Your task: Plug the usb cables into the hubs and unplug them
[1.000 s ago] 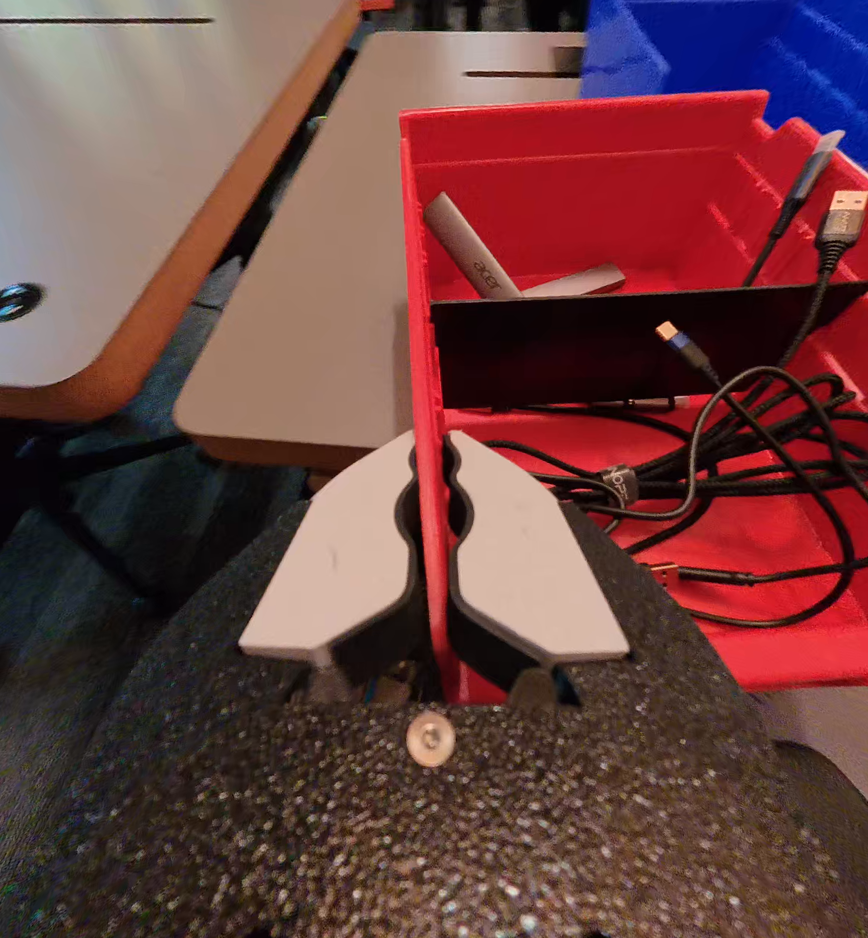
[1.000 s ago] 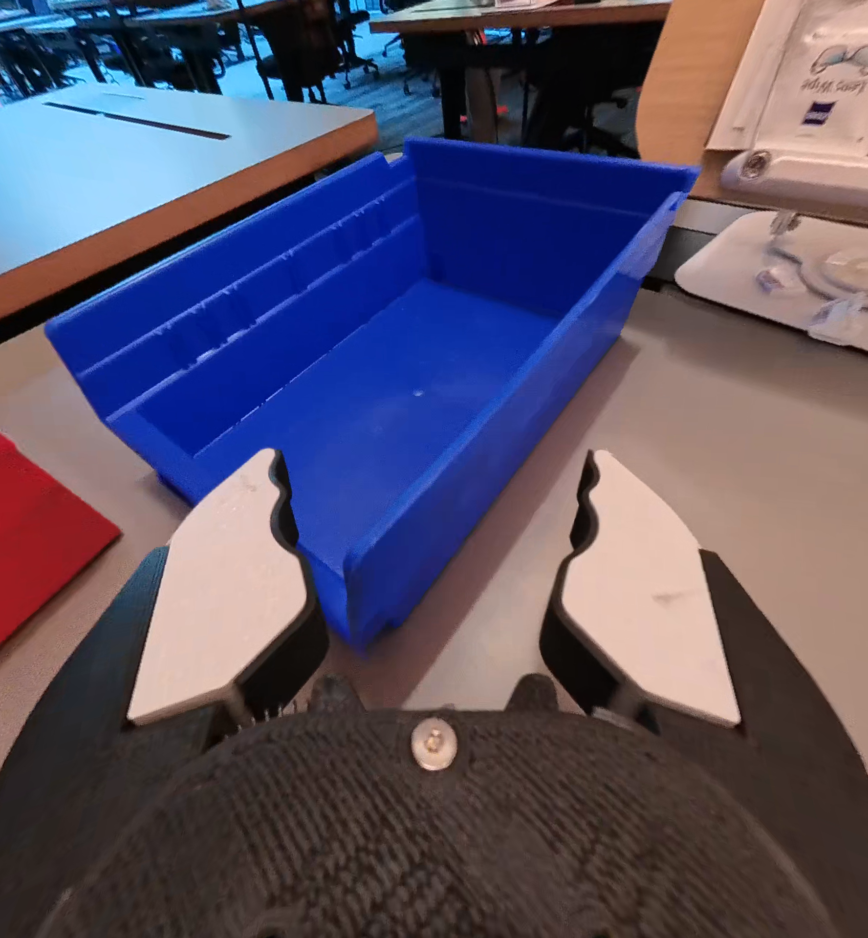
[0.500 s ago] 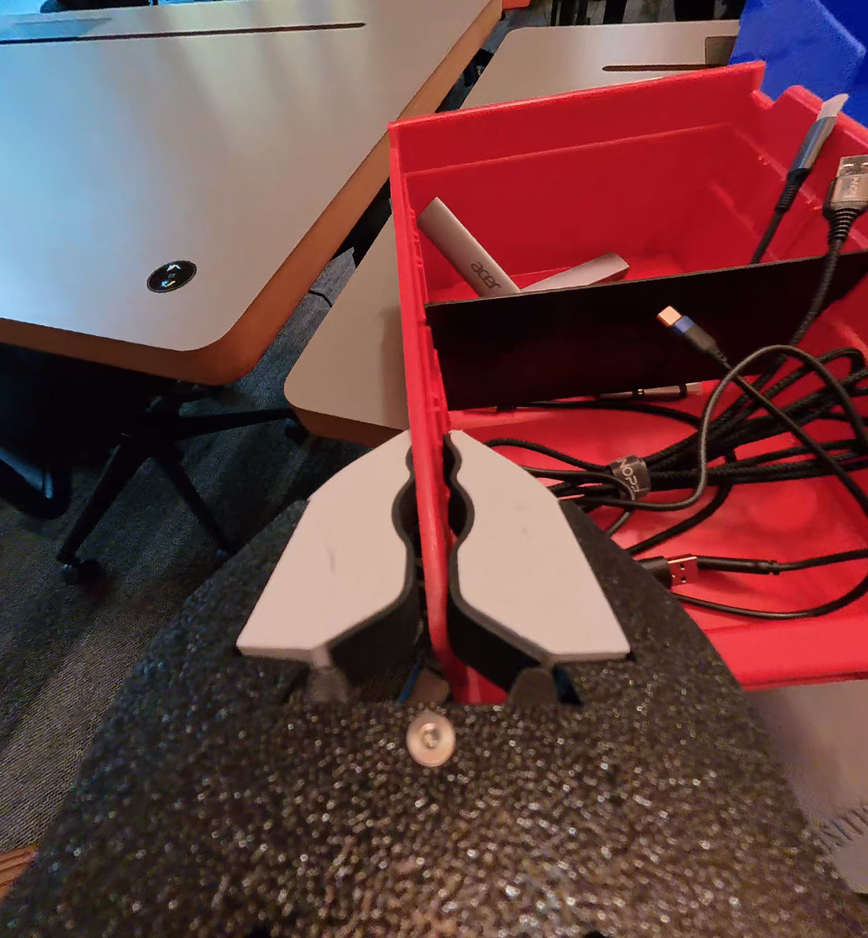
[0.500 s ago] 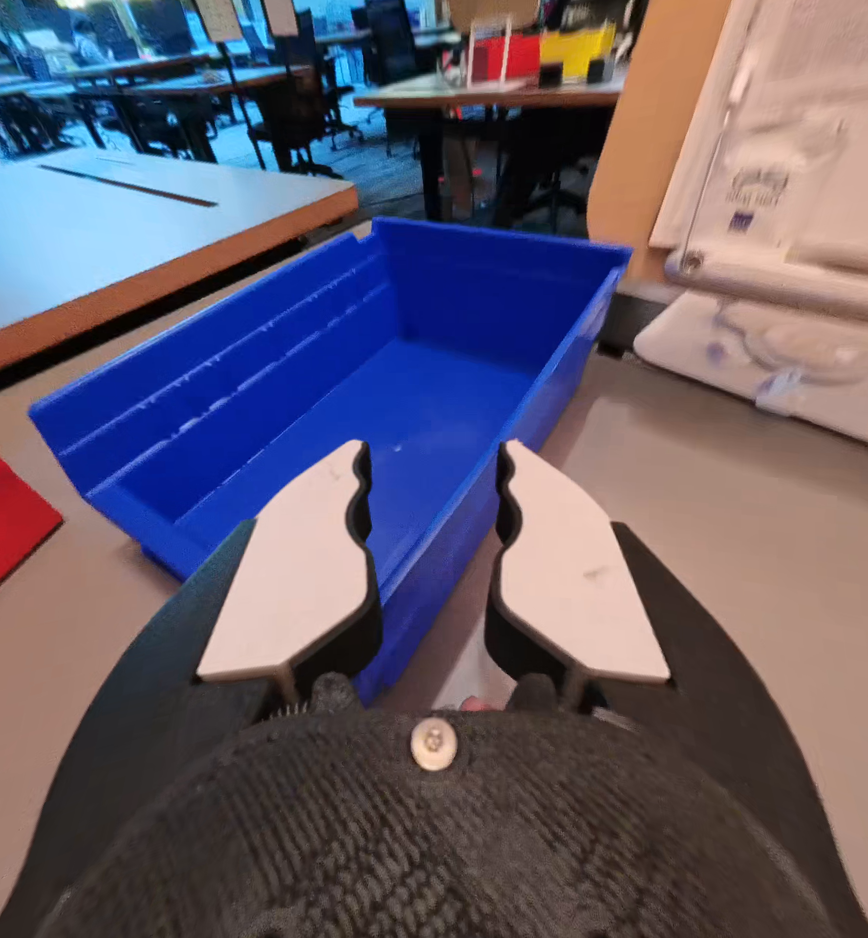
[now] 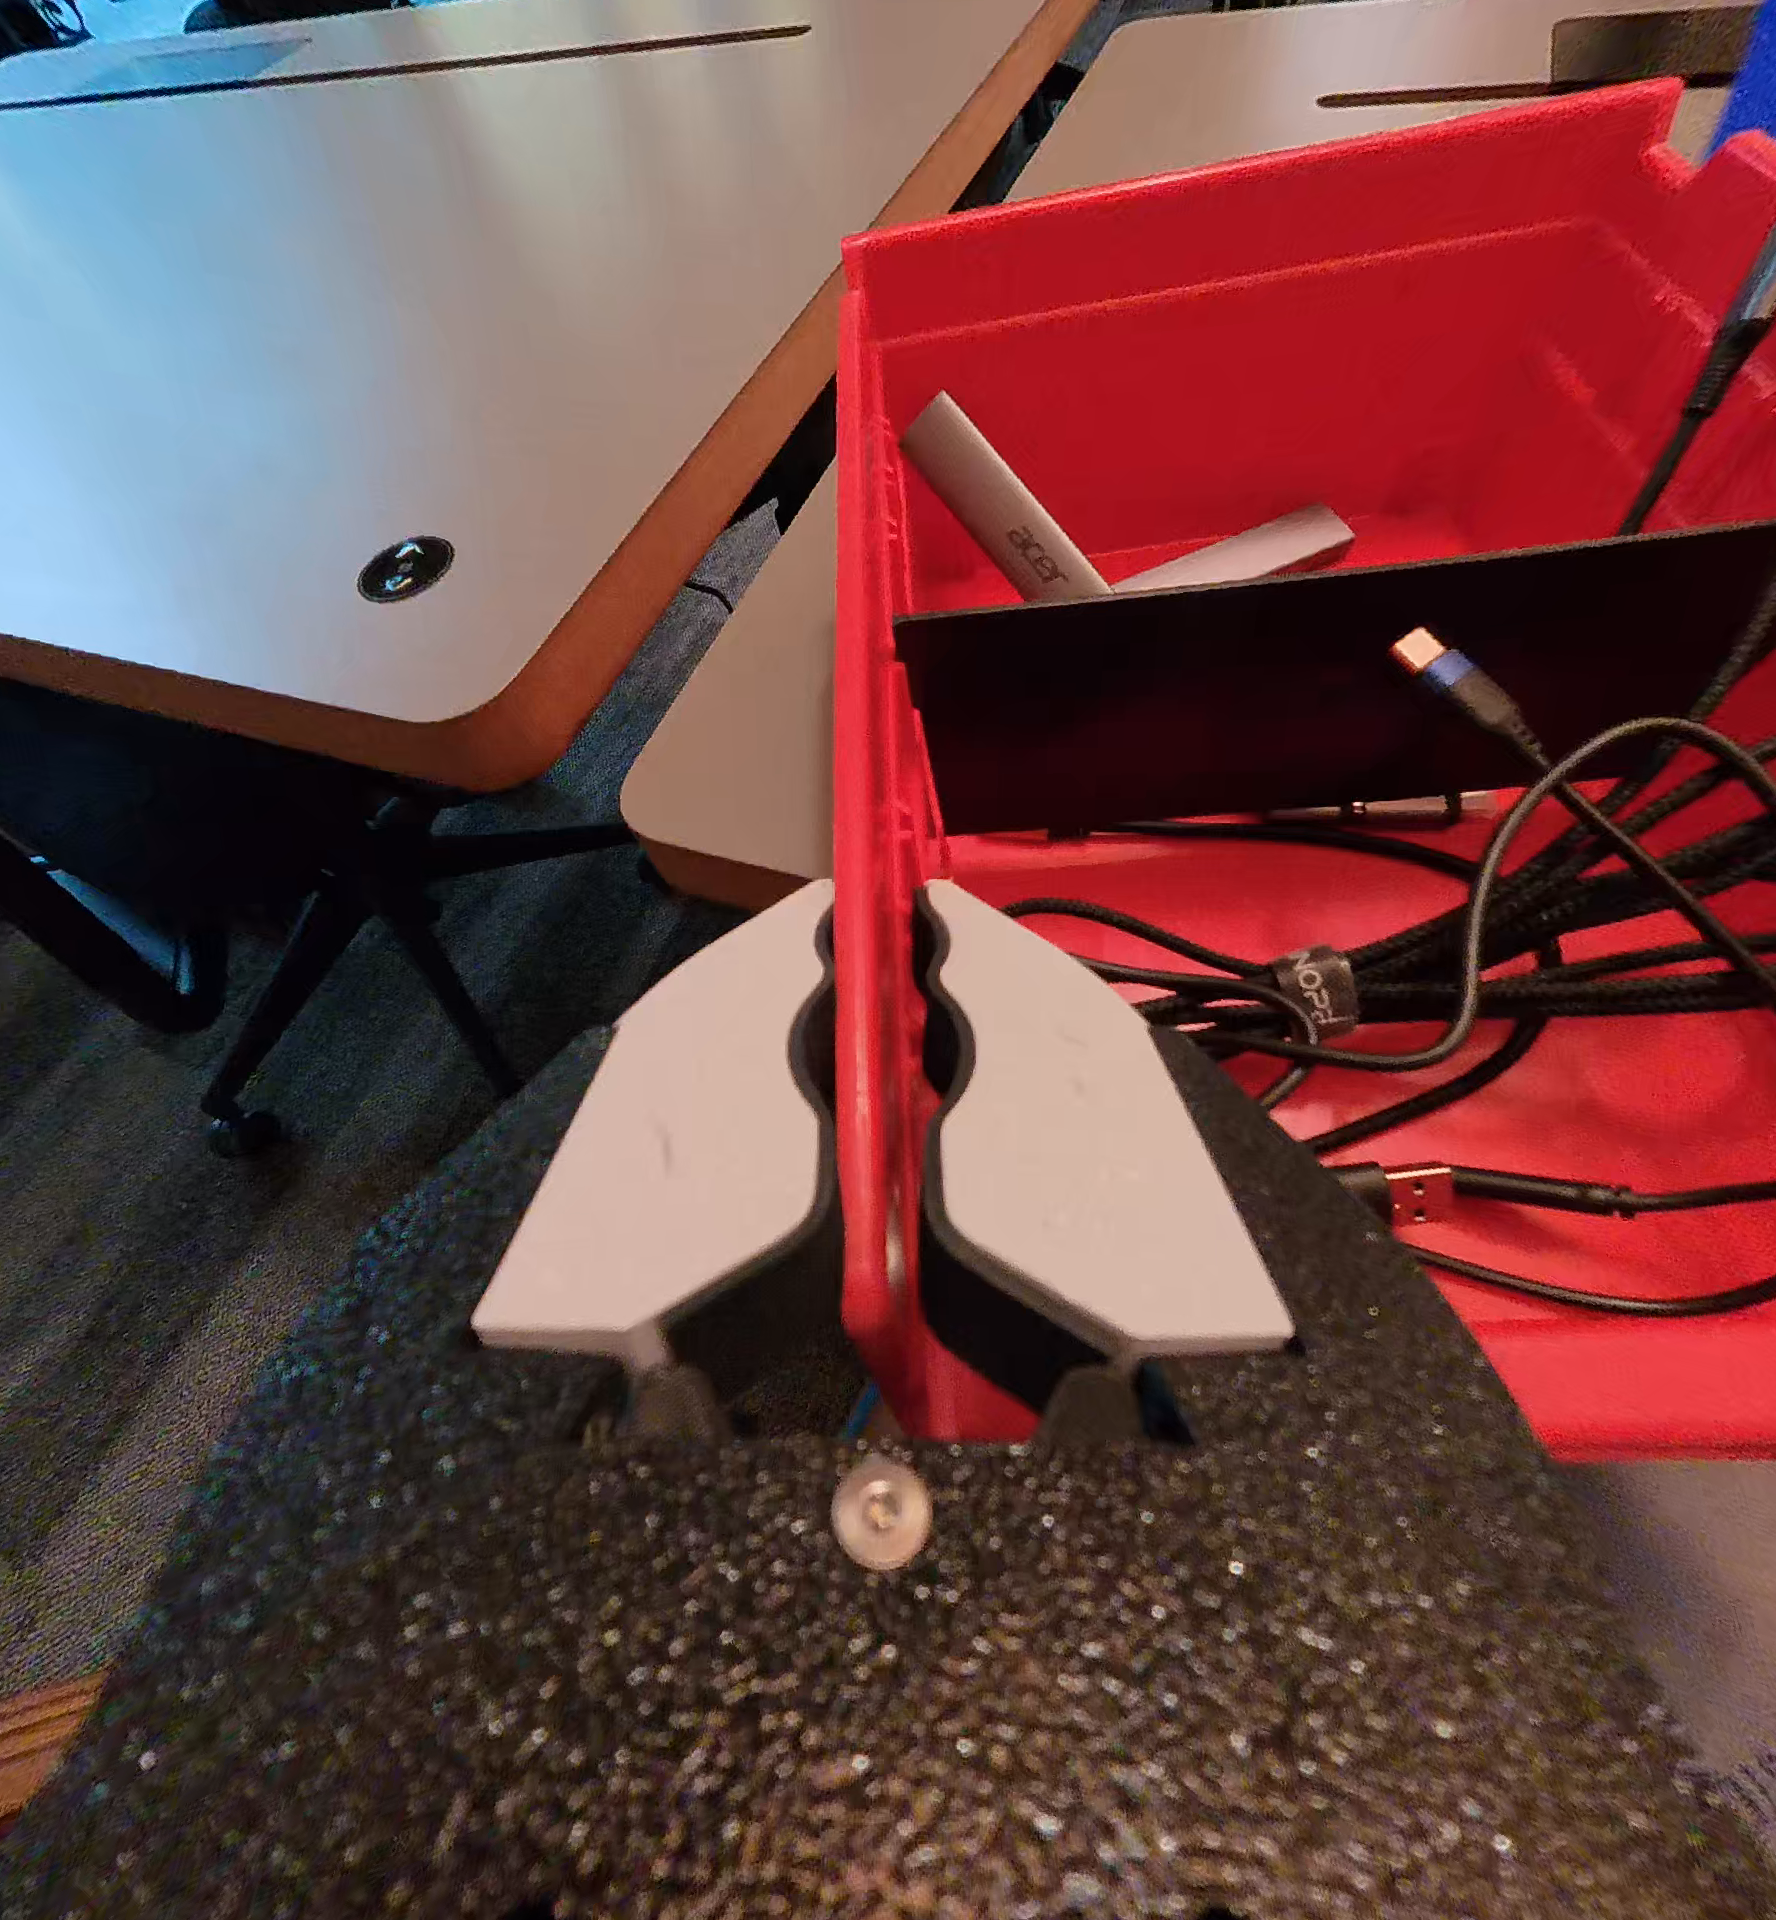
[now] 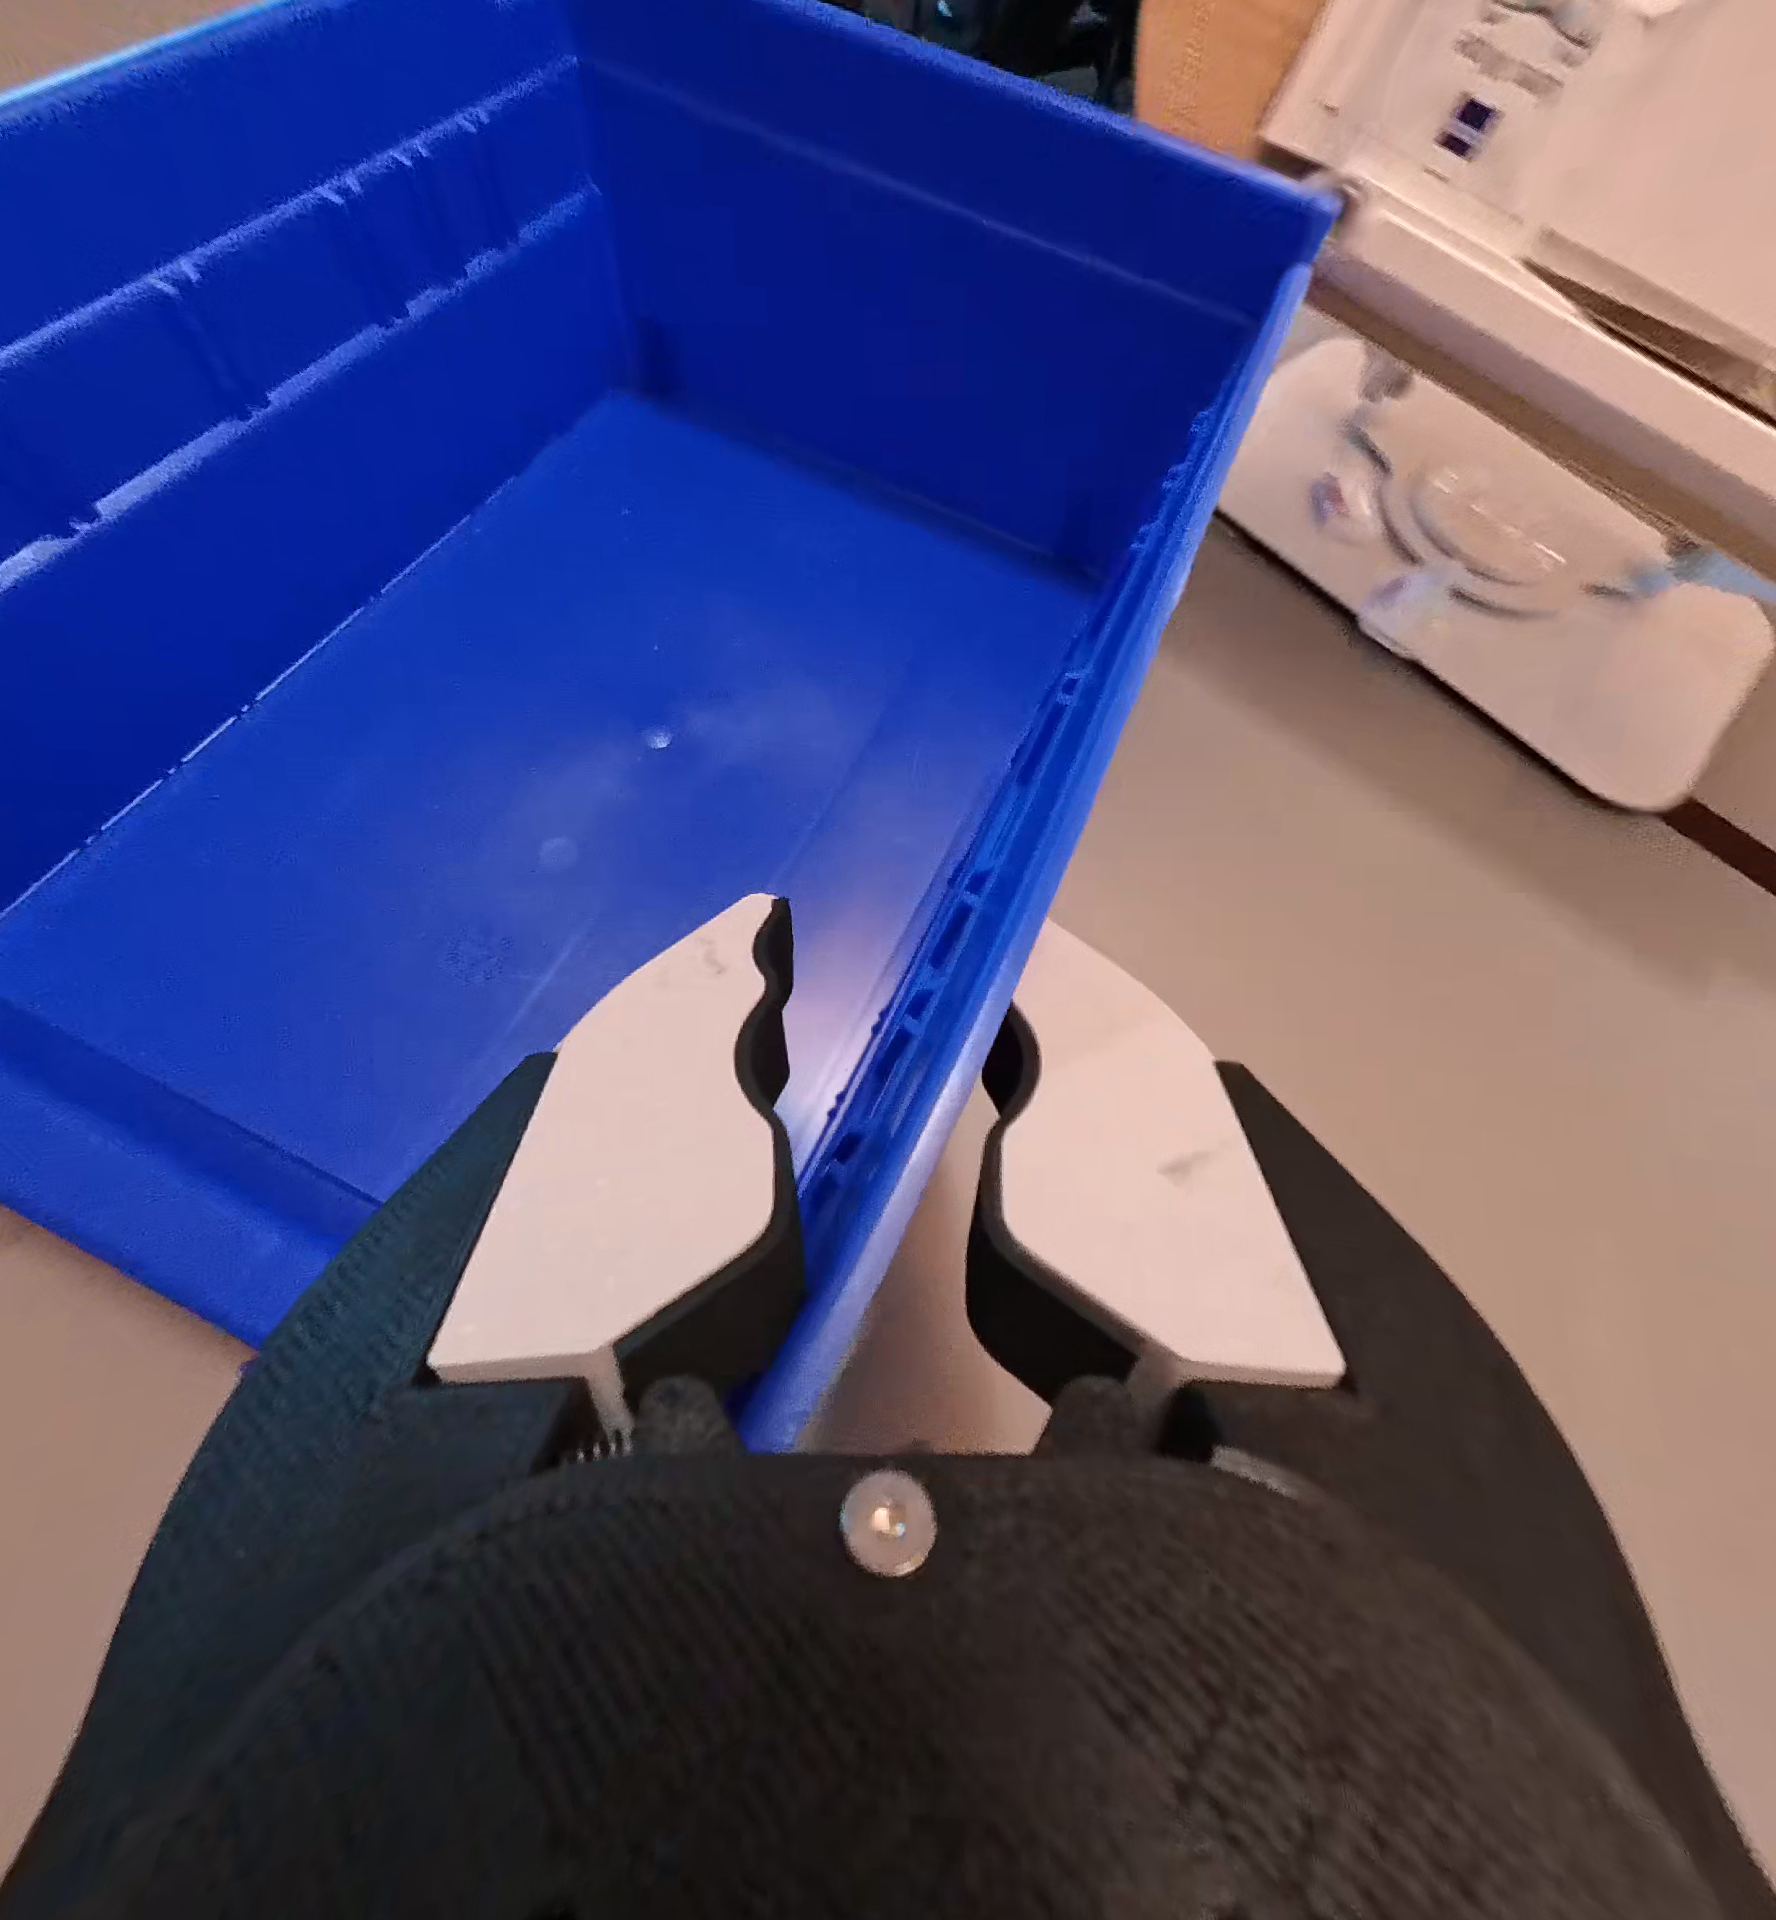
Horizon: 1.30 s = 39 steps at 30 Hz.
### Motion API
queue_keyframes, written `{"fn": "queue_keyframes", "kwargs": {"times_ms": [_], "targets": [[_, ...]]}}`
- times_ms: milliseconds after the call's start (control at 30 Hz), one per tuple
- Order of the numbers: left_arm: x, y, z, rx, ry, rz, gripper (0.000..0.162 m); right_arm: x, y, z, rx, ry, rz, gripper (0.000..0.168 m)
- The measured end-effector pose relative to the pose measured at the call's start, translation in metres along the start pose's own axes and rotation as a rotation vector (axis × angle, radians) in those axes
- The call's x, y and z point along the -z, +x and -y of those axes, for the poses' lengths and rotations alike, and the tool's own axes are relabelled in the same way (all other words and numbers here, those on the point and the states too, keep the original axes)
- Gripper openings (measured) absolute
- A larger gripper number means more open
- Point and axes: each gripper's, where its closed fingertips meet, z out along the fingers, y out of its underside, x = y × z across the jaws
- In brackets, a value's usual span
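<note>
Left wrist view: left gripper (image 5: 876, 914) fingers clench the red bin (image 5: 1383, 343) wall; tangled black cables (image 5: 1549, 966) lie right of them, grey hubs (image 5: 998, 509) beyond, slanting away. Right gripper (image 6: 889, 966) fingers straddle the blue bin (image 6: 1071, 332) wall, slightly parted, over a beige counter (image 6: 1383, 1039).

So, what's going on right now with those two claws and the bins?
Left hand-held gripper shut on red bin wall. Right hand-held gripper straddling blue bin wall, not clamped. Cables, hubs untouched, divider between.
</note>
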Motion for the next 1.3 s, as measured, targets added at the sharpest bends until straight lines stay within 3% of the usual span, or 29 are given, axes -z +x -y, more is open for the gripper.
{"fn": "queue_keyframes", "kwargs": {"times_ms": [33,267,433,733,933,1067,1167,1300], "targets": [[-0.001,0.0,0.001,0.008,0.003,-0.005,0.01,0.011,0.008,-0.008,-0.001,-0.004,-0.007,0.035],[-0.018,0.012,0.014,0.058,0.028,-0.087,0.005,0.104,0.073,-0.058,-0.016,-0.008,-0.004,0.033],[-0.05,0.038,0.035,0.052,0.026,-0.127,0.005,0.161,0.141,-0.101,-0.044,-0.041,-0.113,0.033],[-0.143,0.126,0.093,-0.015,0.067,-0.22,0.005,0.208,0.26,-0.187,-0.281,-0.086,-0.383,0.036],[-0.189,0.183,0.125,-0.073,0.086,-0.245,0.006,0.219,0.283,-0.195,-0.393,-0.012,-0.432,0.038],[-0.208,0.205,0.138,-0.121,0.08,-0.229,0.008,0.221,0.279,-0.195,-0.363,-0.012,-0.434,0.043],[-0.21,0.203,0.146,-0.203,0.017,-0.162,0.023,0.231,0.277,-0.19,-0.292,0.013,-0.454,0.049],[-0.184,0.214,0.208,-0.229,0.082,-0.22,0.041,0.261,0.281,-0.164,-0.226,0.12,-0.491,0.059]]}}
